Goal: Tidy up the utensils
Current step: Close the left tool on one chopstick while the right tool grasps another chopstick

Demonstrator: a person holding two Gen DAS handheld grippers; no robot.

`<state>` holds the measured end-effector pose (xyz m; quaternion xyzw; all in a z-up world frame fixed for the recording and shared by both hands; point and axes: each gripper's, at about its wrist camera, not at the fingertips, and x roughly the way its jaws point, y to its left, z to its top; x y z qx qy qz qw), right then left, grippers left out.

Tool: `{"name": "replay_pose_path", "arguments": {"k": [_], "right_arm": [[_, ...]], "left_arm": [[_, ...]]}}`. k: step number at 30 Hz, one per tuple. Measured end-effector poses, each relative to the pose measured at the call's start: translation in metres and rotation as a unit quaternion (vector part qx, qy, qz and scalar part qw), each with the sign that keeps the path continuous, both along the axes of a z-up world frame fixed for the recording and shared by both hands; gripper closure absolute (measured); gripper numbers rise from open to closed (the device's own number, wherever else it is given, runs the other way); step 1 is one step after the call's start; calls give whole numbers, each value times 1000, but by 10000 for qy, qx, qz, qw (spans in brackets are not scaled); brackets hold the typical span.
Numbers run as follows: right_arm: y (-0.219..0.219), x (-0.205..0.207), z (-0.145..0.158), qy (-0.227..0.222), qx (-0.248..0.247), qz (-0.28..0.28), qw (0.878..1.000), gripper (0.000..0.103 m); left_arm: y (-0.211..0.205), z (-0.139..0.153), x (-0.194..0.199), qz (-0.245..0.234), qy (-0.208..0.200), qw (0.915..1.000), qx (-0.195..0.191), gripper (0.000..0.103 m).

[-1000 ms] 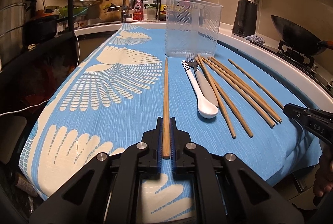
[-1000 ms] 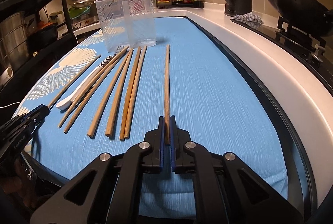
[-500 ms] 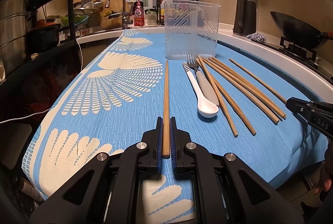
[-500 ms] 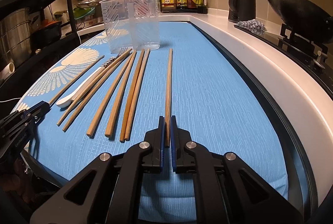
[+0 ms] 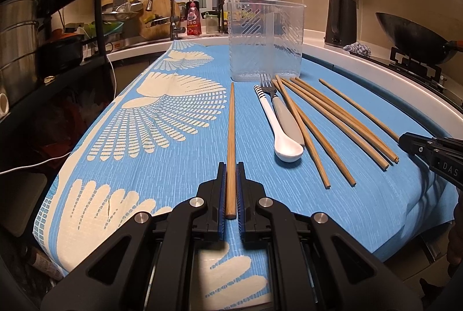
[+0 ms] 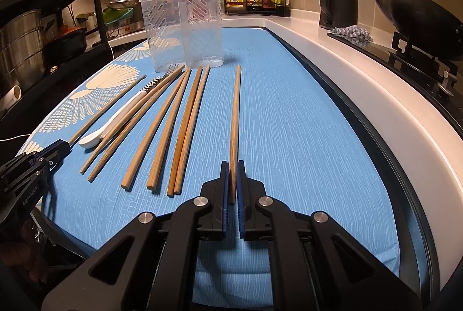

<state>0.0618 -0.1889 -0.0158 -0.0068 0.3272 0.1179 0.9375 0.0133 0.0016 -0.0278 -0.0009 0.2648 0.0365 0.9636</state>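
Seemingly each gripper, left gripper point(image 5: 230, 183) and right gripper point(image 6: 233, 183), has its jaws pinching one chopstick's near end on the blue worktop point(image 6: 289, 123), contact partly hidden, the clear holder point(image 5: 266, 39) standing beyond.

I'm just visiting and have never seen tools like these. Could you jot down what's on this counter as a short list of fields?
Surface: blue patterned cloth
Left gripper: closed on a chopstick
Right gripper: closed on another chopstick
Loose chopsticks: six, lying between the two held ones
Other utensils: white spoon, fork, side by side
Container: clear plastic holder, upright, empty, beyond the utensils
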Motion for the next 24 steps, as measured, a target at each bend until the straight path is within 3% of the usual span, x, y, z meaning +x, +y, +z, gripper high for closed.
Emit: {"name": "replay_pose_path", "arguments": {"k": [24], "right_arm": [[2,0,0,2,-87,1,10000,97]], "left_arm": [[-1,-1,-1,-21,-5,10000,50,96]]}}
